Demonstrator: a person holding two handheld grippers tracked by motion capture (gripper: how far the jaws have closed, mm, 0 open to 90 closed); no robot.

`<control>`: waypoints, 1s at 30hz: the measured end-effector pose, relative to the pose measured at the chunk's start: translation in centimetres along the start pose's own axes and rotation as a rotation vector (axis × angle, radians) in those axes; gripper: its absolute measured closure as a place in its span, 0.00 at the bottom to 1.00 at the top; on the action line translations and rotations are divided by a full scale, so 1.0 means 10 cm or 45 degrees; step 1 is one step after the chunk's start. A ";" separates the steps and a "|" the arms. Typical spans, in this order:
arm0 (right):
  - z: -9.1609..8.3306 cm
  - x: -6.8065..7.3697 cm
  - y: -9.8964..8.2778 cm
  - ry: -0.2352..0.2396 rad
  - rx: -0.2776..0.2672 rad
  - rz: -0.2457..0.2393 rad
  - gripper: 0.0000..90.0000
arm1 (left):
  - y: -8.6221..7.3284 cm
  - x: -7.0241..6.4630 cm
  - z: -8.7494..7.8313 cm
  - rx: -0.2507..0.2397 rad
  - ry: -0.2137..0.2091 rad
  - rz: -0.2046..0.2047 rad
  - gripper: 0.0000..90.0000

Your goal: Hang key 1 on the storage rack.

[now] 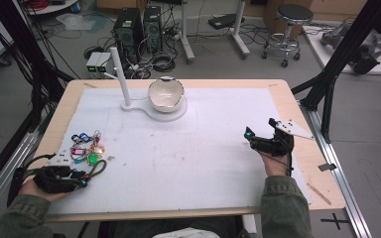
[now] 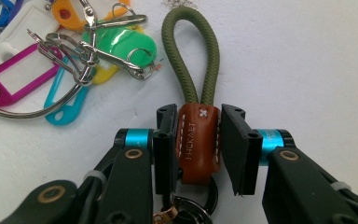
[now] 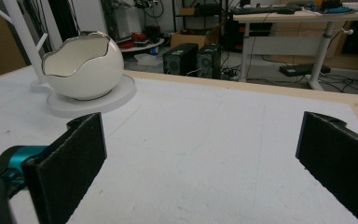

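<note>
An olive cord keychain (image 2: 212,51) with a brown leather tab (image 2: 198,144) lies on the white mat. My left gripper (image 2: 199,116) is shut on that tab, a black pad against each side. The cord loop points away from the jaws, and a dark ring (image 2: 193,205) hangs under the tab. From above, my left gripper (image 1: 82,181) sits near the table's front left corner, with the keychain (image 1: 98,168) at its tip. At the right of the table my right gripper (image 1: 259,127) stands open, and nothing is between its pads (image 3: 200,140).
A bunch of coloured key tags on rings (image 1: 87,148) (image 2: 74,56) lies just beyond the keychain. A white egg-shaped bowl (image 1: 165,94) (image 3: 81,63) on a round base and a white peg stand (image 1: 120,74) are at the far middle of the mat (image 1: 203,148).
</note>
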State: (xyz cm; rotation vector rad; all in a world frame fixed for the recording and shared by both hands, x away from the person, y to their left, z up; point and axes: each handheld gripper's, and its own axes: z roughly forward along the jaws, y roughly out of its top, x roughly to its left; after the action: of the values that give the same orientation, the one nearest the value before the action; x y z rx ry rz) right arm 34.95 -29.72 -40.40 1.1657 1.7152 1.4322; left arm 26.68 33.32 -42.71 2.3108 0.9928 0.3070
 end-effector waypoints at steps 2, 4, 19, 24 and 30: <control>0.00 0.00 0.00 -0.002 -0.001 -0.004 0.01 | 0.00 0.00 0.00 0.003 -0.003 0.004 0.76; 0.00 0.01 0.00 0.001 0.002 -0.003 0.01 | 0.01 0.00 -0.01 0.009 0.004 0.010 0.76; -0.01 0.00 0.00 -0.006 -0.004 0.003 0.01 | 0.08 -0.05 -0.09 -0.004 -0.006 0.025 0.79; -0.01 0.00 0.00 -0.007 -0.003 0.000 0.01 | 0.12 -0.08 -0.15 -0.034 0.001 0.041 0.79; -0.01 0.00 0.00 -0.005 -0.004 -0.012 0.01 | 0.14 -0.03 -0.23 -0.097 -0.018 -0.040 0.79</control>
State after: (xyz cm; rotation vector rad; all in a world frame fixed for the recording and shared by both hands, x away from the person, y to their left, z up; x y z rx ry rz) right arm 34.88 -29.72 -40.36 1.1565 1.7132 1.4255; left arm 26.31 33.34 -40.07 2.2237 0.9921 0.3099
